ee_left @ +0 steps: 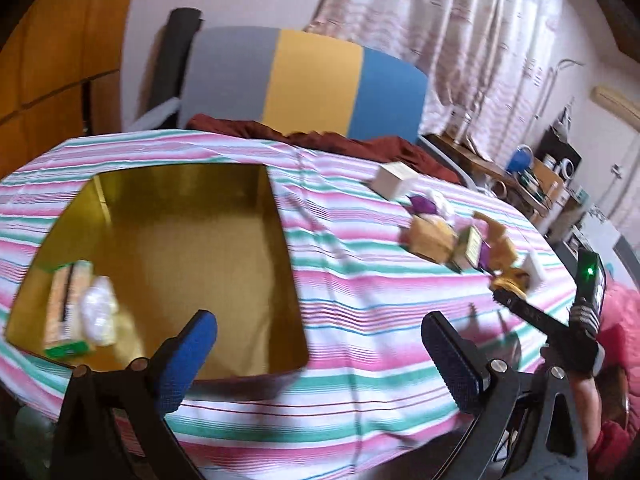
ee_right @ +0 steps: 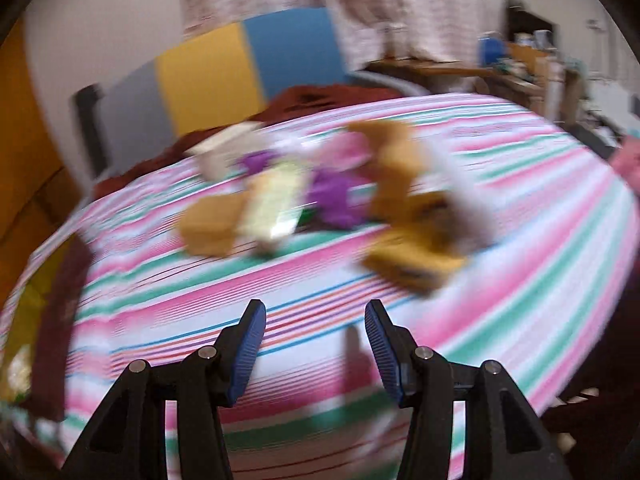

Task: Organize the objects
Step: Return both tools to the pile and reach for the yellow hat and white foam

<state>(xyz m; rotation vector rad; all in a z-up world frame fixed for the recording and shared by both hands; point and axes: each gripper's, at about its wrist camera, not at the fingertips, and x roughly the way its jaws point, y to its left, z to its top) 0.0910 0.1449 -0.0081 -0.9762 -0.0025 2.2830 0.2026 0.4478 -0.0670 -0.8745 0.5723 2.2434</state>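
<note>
Both claws are empty and spread: the left claw [ee_left: 320,344] stands wide apart at the near edge of the gold tin [ee_left: 200,176], and the right claw [ee_right: 315,340] has its blue pads partly apart with only striped cloth between them. The things to be organized lie in two places on the bench [ee_left: 360,320]. A green-edged carton [ee_left: 66,308] and a crumpled clear wrapper [ee_left: 98,308] already rest in the tin's near left corner, while the rest sit in a loose pile [ee_right: 320,200] well to the tin's right: tan boxes, purple packets, a pale box and a yellow one, some touching or overlapping. The step in hand looks like the right claw's reach toward that pile for the next pick. The right wrist view is heavily smeared, so exact outlines there cannot be read, and it would be wise to slow down before closing. The yellow box [ee_right: 416,268] at the near edge of the pile seems the easiest target, since it sits nearest the claw and is clear on its near side. The pads should straddle its narrow sides squarely and close only when nothing else lies between them. The left claw is best kept clear of the tin's opening so the drop path stays free.
</note>
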